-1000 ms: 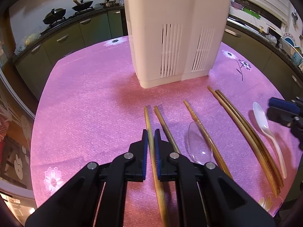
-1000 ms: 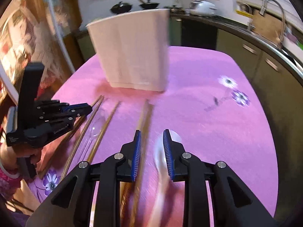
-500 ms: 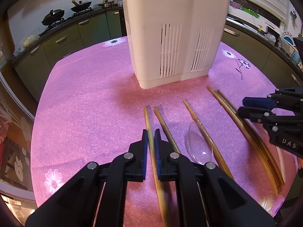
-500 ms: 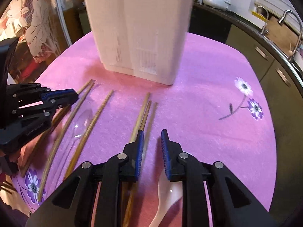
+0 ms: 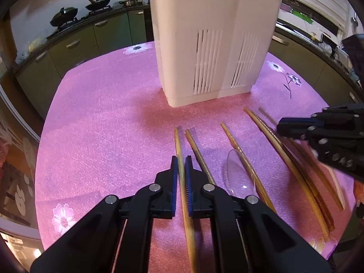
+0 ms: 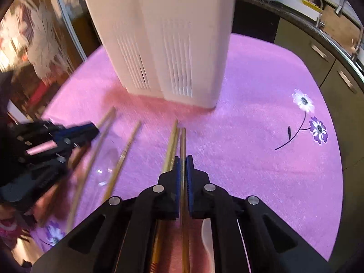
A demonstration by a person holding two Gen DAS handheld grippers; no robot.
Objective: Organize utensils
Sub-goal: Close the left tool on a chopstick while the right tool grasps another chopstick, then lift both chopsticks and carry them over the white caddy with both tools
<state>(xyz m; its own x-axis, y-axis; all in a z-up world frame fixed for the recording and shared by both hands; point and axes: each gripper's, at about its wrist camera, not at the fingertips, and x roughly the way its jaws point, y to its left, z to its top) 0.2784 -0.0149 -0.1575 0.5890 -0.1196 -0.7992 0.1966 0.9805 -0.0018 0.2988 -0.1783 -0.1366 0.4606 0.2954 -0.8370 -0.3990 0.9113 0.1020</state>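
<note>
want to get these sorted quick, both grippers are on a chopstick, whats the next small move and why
Probably lift both straight up. The left gripper is shut on a chopstick, the right gripper has just closed on another chopstick, and both sticks lie flat short of the white holder.

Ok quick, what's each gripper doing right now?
Left gripper: shut on a chopstick.
Right gripper: just closed on another chopstick.

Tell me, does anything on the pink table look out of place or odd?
Nothing is spilled or broken. The wooden chopsticks lie loose and splayed on the pink tablecloth, not paired, with a clear plastic spoon among them. The tall white slotted utensil holder stands upright.
</note>
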